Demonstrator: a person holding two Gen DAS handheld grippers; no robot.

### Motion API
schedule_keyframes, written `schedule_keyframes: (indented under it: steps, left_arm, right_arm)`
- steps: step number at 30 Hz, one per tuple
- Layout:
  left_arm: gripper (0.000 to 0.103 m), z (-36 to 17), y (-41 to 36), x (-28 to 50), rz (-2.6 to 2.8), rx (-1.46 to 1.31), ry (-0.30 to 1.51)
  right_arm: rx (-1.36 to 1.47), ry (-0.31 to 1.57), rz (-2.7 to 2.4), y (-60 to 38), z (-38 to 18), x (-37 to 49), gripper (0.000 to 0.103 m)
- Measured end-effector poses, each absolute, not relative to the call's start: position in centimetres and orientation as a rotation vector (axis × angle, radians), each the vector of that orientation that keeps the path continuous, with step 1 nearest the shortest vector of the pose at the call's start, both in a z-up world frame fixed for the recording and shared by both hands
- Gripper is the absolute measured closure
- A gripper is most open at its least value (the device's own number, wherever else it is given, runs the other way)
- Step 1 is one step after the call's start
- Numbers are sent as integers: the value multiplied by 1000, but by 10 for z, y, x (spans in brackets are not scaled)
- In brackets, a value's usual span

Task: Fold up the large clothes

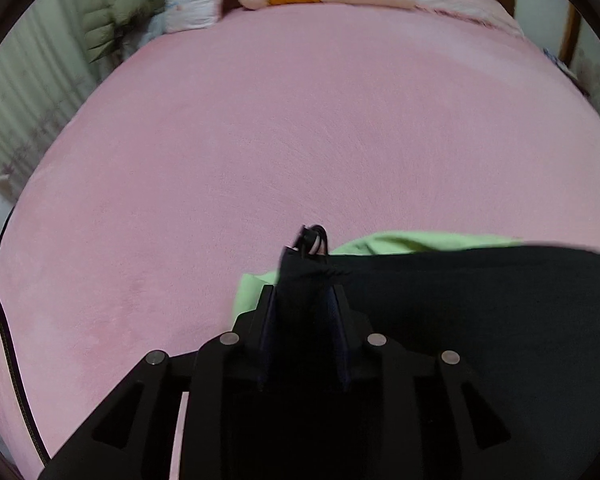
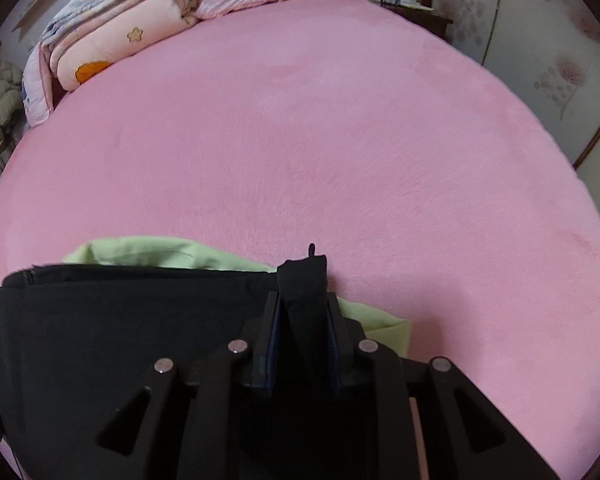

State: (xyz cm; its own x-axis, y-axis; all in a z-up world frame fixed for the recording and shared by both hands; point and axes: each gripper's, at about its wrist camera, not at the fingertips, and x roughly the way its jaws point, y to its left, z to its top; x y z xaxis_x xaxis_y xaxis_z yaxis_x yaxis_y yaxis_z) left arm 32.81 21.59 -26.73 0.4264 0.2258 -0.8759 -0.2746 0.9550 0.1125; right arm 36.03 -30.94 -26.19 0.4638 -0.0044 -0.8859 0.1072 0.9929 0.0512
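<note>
Fingers of left gripper and right gripper each pinching black garment corners above pink bed.

Bed sheet: uniform pink, plush. Garment: black, plain. Second cloth, under the black one: pale green, plain. Folded quilt, far left: cream-pink with orange patch, small star-flower print, blue-striped layers. Puffer jacket, far left: olive green. Gripper bodies: black, fingers faced dark blue.

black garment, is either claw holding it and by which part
Both: the left claw and right claw each pinch an upper corner of the black fabric garment.
</note>
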Motion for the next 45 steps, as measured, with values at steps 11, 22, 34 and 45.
schedule_keyframes:
  steps: [11, 22, 34, 45]
  left_arm:
    - [49, -197, 90, 279, -8, -186, 903]
    - [41, -287, 66, 331, 94, -73, 967]
    - [9, -293, 103, 337, 115, -129, 979]
    - [8, -187, 126, 321, 66, -128, 977]
  right_arm:
    - [226, 916, 239, -195, -197, 301, 59]
    - [-68, 981, 8, -222, -287, 333, 60]
    - [83, 1016, -256, -335, -301, 332, 37]
    - [171, 941, -154, -296, -215, 313, 37]
